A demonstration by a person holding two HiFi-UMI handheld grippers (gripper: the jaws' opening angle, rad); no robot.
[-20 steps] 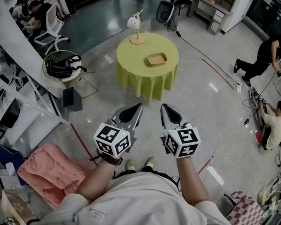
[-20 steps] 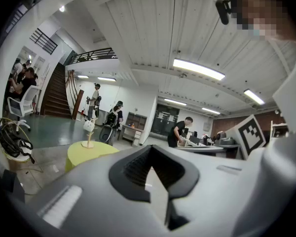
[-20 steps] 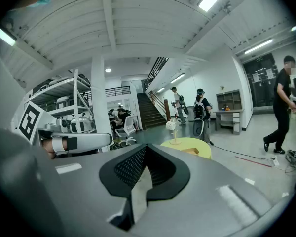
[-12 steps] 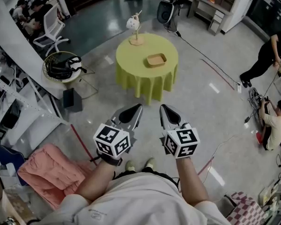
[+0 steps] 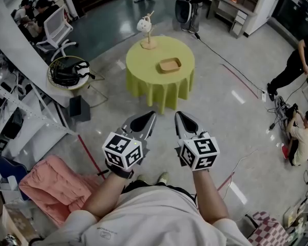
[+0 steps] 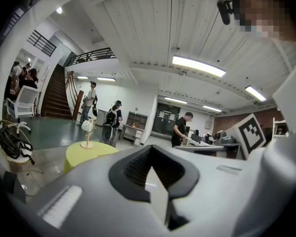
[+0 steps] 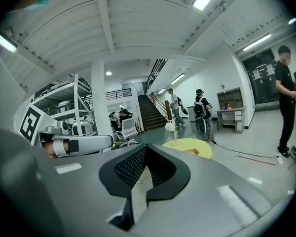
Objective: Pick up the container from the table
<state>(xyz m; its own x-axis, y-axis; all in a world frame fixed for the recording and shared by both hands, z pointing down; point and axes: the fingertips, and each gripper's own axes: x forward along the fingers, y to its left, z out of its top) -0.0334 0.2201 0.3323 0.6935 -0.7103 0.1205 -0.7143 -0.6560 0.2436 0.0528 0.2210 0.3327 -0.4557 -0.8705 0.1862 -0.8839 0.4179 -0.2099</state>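
Note:
A shallow tan container [image 5: 170, 65] lies on a round table under a yellow-green cloth [image 5: 143, 78], a few steps ahead of me. Beside it on the table stands a wooden stand holding a white cup [image 5: 148, 31]. Both grippers hover at waist height over the floor, well short of the table. My left gripper [image 5: 143, 122] and right gripper [image 5: 185, 123] point at the table, each shut with nothing held. The left gripper view shows the table [image 6: 86, 153] and stand [image 6: 87, 132] beyond the closed jaws. The right gripper view shows the table [image 7: 190, 146] and stand [image 7: 173, 130].
A pink cushion [image 5: 54, 188] lies on the floor at my left, below a metal rack [image 5: 10, 111]. A small round stand with black cables [image 5: 68, 72] and a black box [image 5: 78, 108] sit left of the table. People [image 5: 296, 135] and floor cables are at the right.
Both grippers keep the same pose, still shut. The view has shifted slightly toward the table. The person in black at the right has walked further right.

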